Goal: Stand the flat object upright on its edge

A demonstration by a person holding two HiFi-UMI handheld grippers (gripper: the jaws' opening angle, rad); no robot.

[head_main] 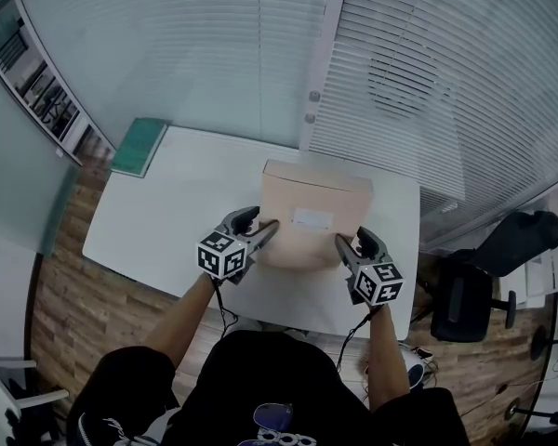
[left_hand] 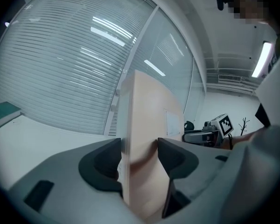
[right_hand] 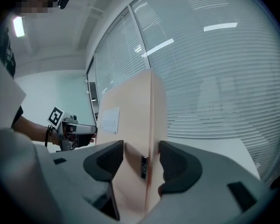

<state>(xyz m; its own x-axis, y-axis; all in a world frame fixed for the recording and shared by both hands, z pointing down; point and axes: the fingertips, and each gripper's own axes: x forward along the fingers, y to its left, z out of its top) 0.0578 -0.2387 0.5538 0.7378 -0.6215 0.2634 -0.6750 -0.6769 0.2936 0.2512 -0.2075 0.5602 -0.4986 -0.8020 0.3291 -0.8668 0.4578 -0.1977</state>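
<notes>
On the far left corner of the white worktop (head_main: 167,221) lies a green mat (head_main: 139,145), well clear of the action. Nearer the middle, the left claw (head_main: 265,230) is clamped on the left side edge of the flat box (head_main: 316,216). Its own view shows the claw (left_hand: 139,146) with both pads pressed across the thickness of the box (left_hand: 151,111).

The box sits mid-worktop, tilted rather than flat, with its broad face and pale label (head_main: 312,218) turned towards the person. I can't tell whether its near edge touches the surface.

On the right side edge, the right claw (head_main: 346,247) grips in the same way (right_hand: 141,150), its pads squeezing the box (right_hand: 130,111). Off to the right, beyond the worktop, stands an office chair (head_main: 502,249).

I'd say the raising step is under way but not finished. The next move calls for both claws to rotate together until the broad face is vertical and one long edge sits squarely down, then a slow, even release, as a thin box like this may topple.
</notes>
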